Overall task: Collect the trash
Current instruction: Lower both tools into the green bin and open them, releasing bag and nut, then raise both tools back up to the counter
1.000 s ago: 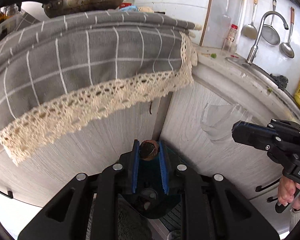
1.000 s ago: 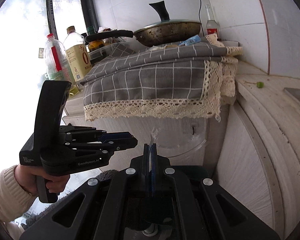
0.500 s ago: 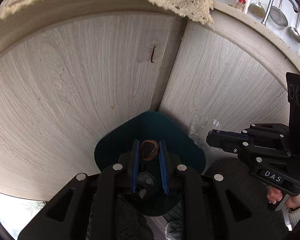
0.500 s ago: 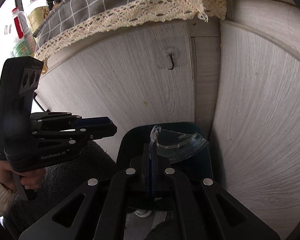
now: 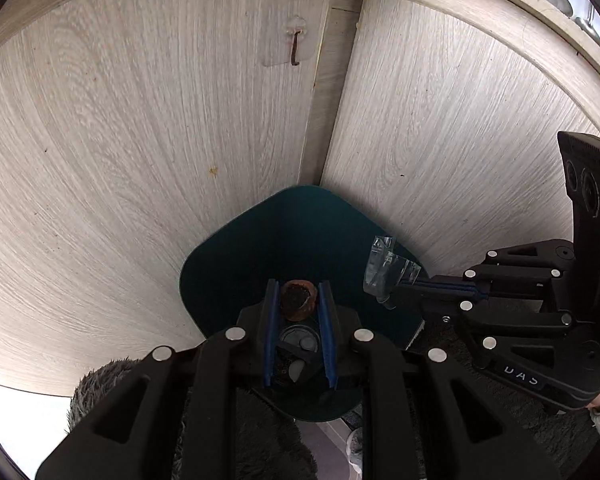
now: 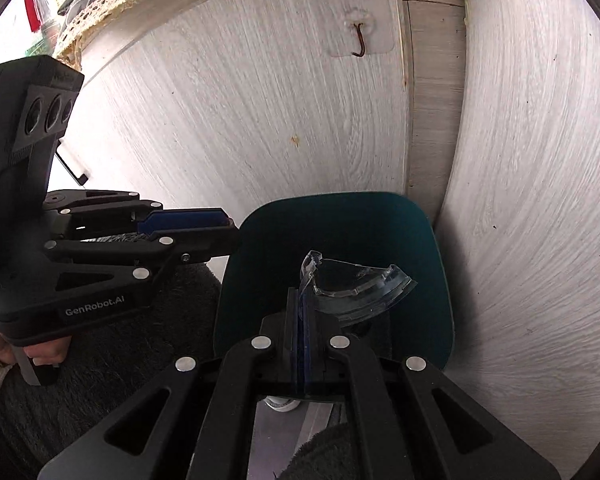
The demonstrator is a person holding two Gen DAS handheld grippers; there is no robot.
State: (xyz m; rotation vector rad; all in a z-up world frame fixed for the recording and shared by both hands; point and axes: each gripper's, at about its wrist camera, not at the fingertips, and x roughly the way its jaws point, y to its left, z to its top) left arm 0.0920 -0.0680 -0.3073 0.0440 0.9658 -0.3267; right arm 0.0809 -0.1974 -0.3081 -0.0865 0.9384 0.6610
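Both grippers lowered over bin: left gripper clamps brown scrap, right gripper pinches clear plastic; release should follow.

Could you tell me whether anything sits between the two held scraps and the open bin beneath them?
Nothing visible does. The brown shell in the left gripper and the clear plastic piece in the right gripper both hang over the teal bin's open mouth.

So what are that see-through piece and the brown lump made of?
The see-through piece looks like thin clear plastic, glossy, with a moulded ridged rim and torn edge. The brown lump seems organic, perhaps a nutshell or fruit husk: matte, rough, dark inside. Hard to say.
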